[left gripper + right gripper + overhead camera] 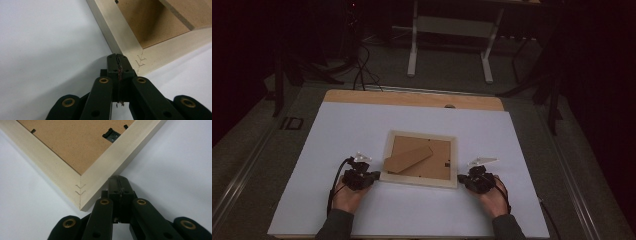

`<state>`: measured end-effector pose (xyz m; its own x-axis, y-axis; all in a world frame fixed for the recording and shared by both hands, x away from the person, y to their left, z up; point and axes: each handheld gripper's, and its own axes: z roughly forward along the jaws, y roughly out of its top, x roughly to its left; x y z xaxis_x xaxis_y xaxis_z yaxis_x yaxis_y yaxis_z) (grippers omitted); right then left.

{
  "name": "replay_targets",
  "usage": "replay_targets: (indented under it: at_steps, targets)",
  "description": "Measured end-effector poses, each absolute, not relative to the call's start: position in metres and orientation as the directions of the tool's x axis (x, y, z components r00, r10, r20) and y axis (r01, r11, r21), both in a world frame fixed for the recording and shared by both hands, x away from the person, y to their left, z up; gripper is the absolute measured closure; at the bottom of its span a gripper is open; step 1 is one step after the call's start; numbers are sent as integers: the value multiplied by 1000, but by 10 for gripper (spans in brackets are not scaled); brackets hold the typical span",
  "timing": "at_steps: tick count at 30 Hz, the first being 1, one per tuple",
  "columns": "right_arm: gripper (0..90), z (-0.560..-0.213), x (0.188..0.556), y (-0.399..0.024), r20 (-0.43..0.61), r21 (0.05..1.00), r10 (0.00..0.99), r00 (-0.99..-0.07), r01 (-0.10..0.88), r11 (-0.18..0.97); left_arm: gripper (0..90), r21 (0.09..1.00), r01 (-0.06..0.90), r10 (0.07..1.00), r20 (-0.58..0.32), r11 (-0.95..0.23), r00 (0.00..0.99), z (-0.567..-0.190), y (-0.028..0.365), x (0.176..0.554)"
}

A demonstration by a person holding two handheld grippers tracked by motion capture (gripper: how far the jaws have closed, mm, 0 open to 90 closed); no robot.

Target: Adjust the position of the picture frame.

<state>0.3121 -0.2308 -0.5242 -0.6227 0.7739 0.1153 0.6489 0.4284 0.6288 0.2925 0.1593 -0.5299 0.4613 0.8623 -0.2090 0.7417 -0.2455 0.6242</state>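
Note:
A pale wooden picture frame [419,180] lies face down in the middle of the white board, its brown backing and folding stand [408,158] facing up. My left gripper [374,176] is shut with nothing in it, its tips against the frame's near left corner [140,62]. My right gripper [462,181] is likewise shut and empty, tips touching the frame's near right corner [83,195]. In the right gripper view a small black hanger clip [110,134] sits on the backing [75,142]. Both jaw pairs are pressed together in their own views, left gripper [117,58] and right gripper [119,181].
The white board [337,135] rests on a wooden tabletop [412,97] with its far edge showing. Beyond stand a white desk frame [449,45] and cables on a dark floor. A person's hands and sleeves hold the grippers from the near edge.

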Motion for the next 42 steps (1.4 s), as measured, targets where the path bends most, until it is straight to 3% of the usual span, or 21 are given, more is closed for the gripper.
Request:
replay_targets:
  at_steps: [14, 19, 42]
  targets:
    - [900, -526, 320, -228, 142, 642, 776, -615, 654, 401, 900, 628, 739, 870, -195, -244, 453, -530, 163, 293]
    - [900, -526, 327, -222, 134, 645, 770, -623, 645, 410, 900, 632, 727, 883, -140, -269, 448, -528, 164, 292]
    - [900, -527, 333, -210, 131, 648, 767, -628, 640, 412, 900, 628, 735, 890, -144, -256, 432, -528, 174, 289]
